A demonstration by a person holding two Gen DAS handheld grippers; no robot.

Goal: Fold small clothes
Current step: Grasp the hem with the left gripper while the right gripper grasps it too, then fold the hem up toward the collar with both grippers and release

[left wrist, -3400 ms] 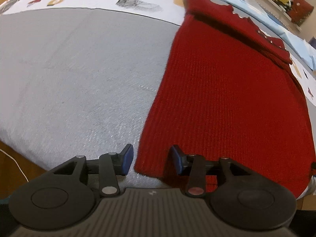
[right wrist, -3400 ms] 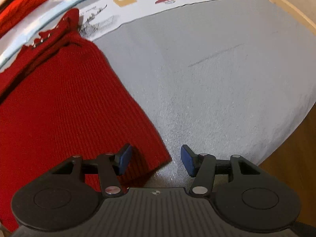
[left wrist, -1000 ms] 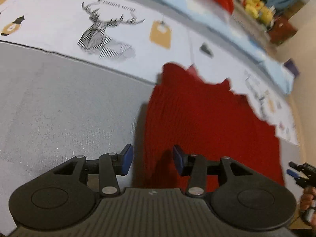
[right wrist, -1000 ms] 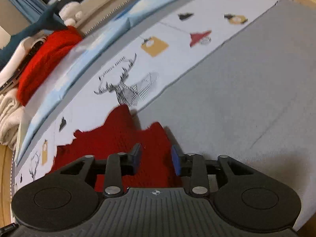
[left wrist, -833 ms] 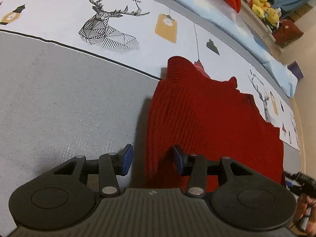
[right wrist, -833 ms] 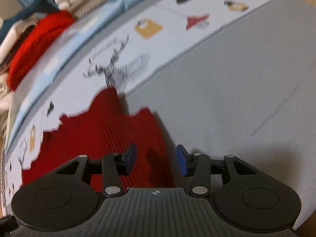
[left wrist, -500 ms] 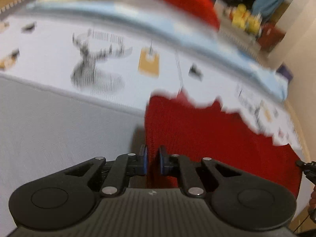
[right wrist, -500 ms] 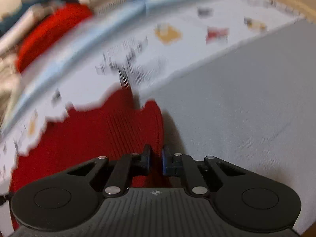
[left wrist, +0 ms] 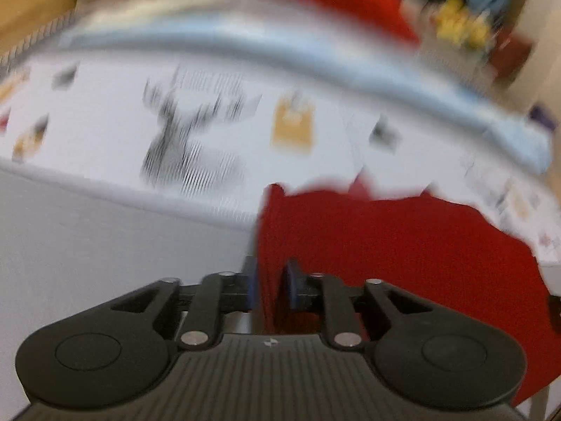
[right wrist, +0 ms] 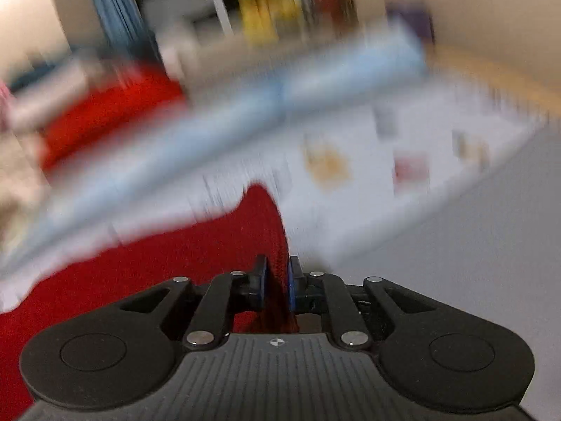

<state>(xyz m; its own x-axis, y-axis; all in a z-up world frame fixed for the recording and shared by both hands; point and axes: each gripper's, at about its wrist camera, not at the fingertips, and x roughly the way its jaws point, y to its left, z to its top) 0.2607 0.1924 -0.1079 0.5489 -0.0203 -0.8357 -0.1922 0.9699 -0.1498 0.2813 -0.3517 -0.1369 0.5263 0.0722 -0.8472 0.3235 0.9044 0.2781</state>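
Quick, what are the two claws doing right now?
Left claw: closed, pinching the edge of the red sweater.
Right claw: closed, pinching the red sweater too.

You see a ribbed knit red sweater (left wrist: pixel 403 245), matt and coarse, pinched in your left gripper (left wrist: pixel 269 286) and your right gripper (right wrist: pixel 277 282), both matt black plastic with grooved housings, blue pads and shiny metal pins. Lower left, the grey bedcover (left wrist: pixel 87 245) looks like smooth woven cloth.
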